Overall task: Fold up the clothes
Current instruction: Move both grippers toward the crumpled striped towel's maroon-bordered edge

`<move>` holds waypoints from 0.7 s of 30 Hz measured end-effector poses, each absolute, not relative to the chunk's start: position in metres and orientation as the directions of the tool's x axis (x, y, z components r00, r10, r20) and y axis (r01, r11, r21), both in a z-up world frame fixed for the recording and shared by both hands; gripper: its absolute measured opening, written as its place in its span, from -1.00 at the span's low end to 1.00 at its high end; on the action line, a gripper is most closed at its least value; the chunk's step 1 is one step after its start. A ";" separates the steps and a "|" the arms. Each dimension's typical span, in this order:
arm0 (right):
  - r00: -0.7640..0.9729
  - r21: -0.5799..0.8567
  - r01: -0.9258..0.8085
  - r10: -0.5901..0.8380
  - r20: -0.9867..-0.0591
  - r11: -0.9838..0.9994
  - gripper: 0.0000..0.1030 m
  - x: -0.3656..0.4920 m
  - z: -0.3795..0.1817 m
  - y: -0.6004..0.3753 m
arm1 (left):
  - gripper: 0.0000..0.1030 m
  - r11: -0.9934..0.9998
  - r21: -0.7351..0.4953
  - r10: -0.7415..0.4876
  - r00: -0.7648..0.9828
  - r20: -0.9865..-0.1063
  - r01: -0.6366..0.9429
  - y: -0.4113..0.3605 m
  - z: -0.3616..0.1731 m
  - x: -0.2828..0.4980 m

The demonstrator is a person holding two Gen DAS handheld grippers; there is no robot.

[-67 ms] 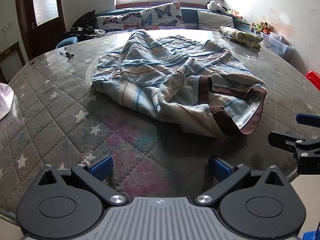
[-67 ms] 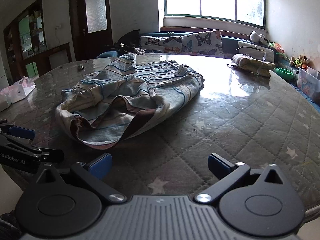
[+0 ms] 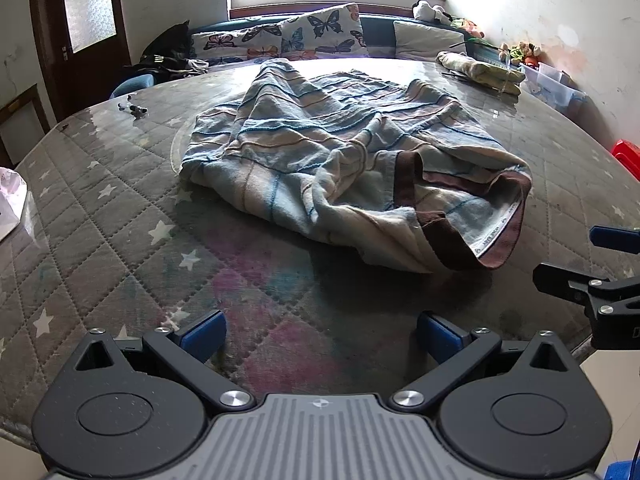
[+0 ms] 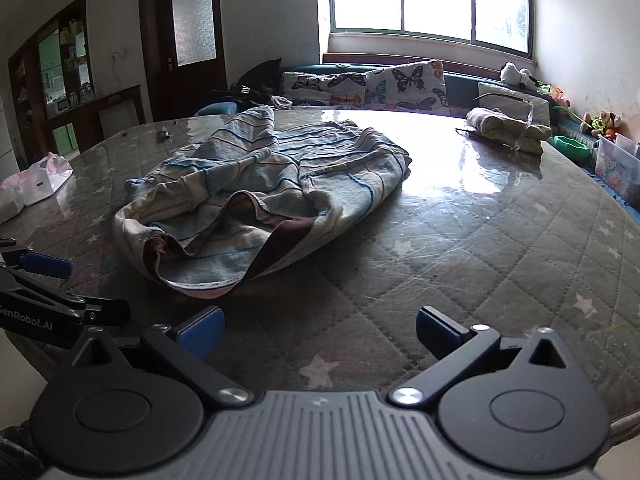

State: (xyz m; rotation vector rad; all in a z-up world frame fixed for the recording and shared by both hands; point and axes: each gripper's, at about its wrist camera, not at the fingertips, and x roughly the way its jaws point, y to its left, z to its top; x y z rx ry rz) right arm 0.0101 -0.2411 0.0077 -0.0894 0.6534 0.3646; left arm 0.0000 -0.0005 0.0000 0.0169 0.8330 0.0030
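Laundry comes first in the left wrist view: a striped garment (image 3: 344, 164) in pale blue and beige lies crumpled in the middle of the round surface (image 3: 100, 216), its brown-trimmed opening turned toward the near edge and gaping a little. The left gripper (image 3: 320, 332) hovers over the near rim of the surface, tilted downward, its blue-padded fingers (image 3: 202, 334) spread wide with nothing between them; the garment sits well ahead of them, untouched. That wide spread reads as readiness to pinch a fold of cloth. At the right edge of this view the right gripper (image 3: 600, 268) pokes in, also short of the garment. A second bundle of cloth (image 3: 480, 68) rests at the far side, near the cushions, apart from the work. From the right wrist view the same garment lies ahead and to the left, its brown hem the nearest part. The right gripper's fingers (image 4: 202, 330) likewise stand fully apart and empty above bare quilted cover. Folding looks not yet begun; spreading the garment flat is probably the first need.
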 end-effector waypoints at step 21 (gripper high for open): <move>0.741 0.039 -0.361 0.312 -0.594 0.932 1.00 0.009 0.010 -0.239 | 1.00 1.000 0.027 0.010 0.670 -0.742 0.015 -0.008 0.002 -0.003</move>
